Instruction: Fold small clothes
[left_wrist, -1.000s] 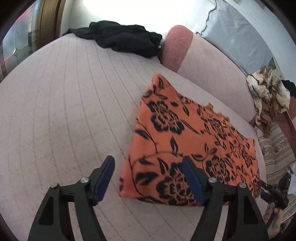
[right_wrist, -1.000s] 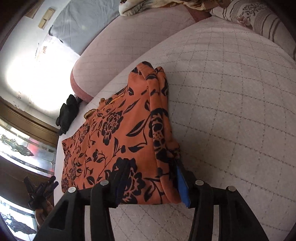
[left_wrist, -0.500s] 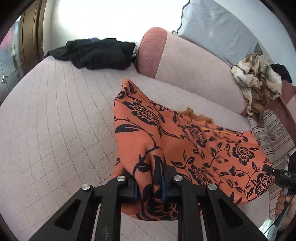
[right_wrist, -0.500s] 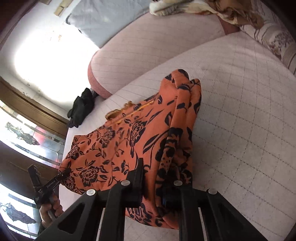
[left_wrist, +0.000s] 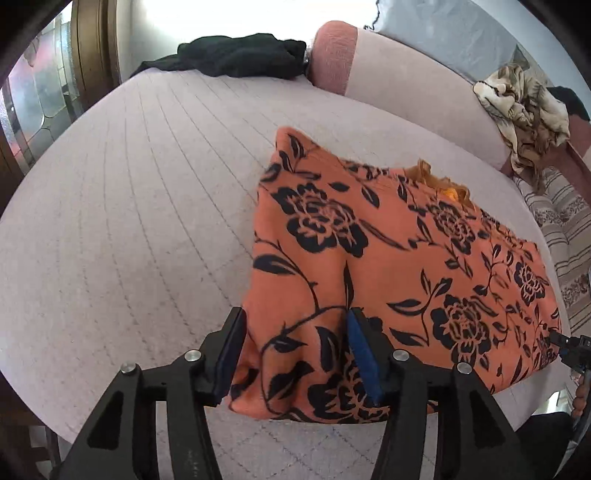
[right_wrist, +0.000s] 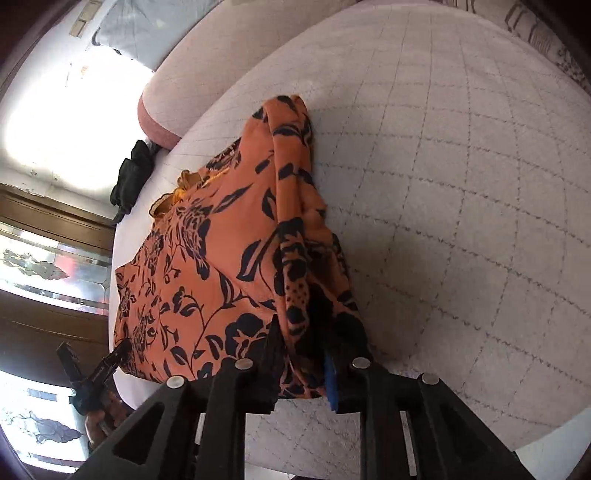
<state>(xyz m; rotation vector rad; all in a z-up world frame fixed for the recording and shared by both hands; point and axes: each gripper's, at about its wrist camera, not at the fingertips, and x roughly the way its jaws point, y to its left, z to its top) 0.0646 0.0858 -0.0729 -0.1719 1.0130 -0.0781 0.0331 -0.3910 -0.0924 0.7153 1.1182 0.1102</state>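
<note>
Right gripper at the near corner of the orange floral garment

From 6 o'clock its jaws are opening astride a bunched fold of the garment, which lies folded on the quilted cushion and stretches toward 10 o'clock. The left gripper meets the cloth's far corner at 8 o'clock, a hand below it. A black garment lies at 10 o'clock beside the pink bolster.
</note>
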